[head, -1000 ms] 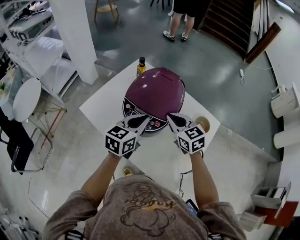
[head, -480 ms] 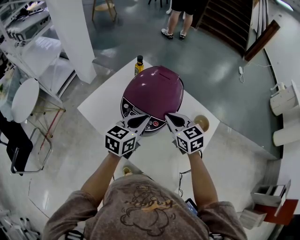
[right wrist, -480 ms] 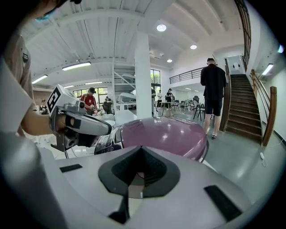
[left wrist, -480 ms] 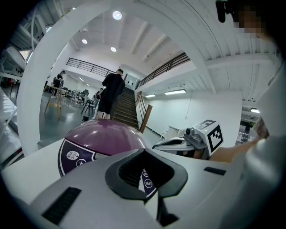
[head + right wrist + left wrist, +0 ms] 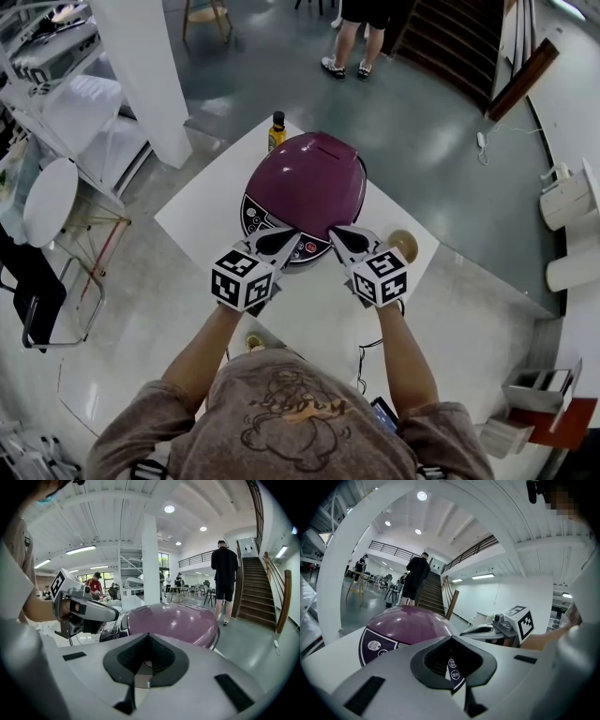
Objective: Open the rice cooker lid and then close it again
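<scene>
A purple rice cooker [image 5: 305, 187] with its domed lid down stands on the white table [image 5: 206, 220], its dark control panel [image 5: 258, 217] facing me. My left gripper [image 5: 286, 237] is shut and empty, its tip over the front of the panel. My right gripper [image 5: 335, 233] is also shut and empty, at the lid's front edge just right of the panel. Whether either tip touches the cooker I cannot tell. In the left gripper view the cooker [image 5: 405, 623] rises beyond the left gripper [image 5: 451, 639]. In the right gripper view the lid [image 5: 173, 618] lies beyond the right gripper [image 5: 148, 635].
A dark bottle with a yellow label [image 5: 277, 131] stands on the table behind the cooker. A small round tan object [image 5: 404, 246] sits at the cooker's right. A white pillar [image 5: 150, 75], chairs at the left and a standing person [image 5: 356, 37] surround the table.
</scene>
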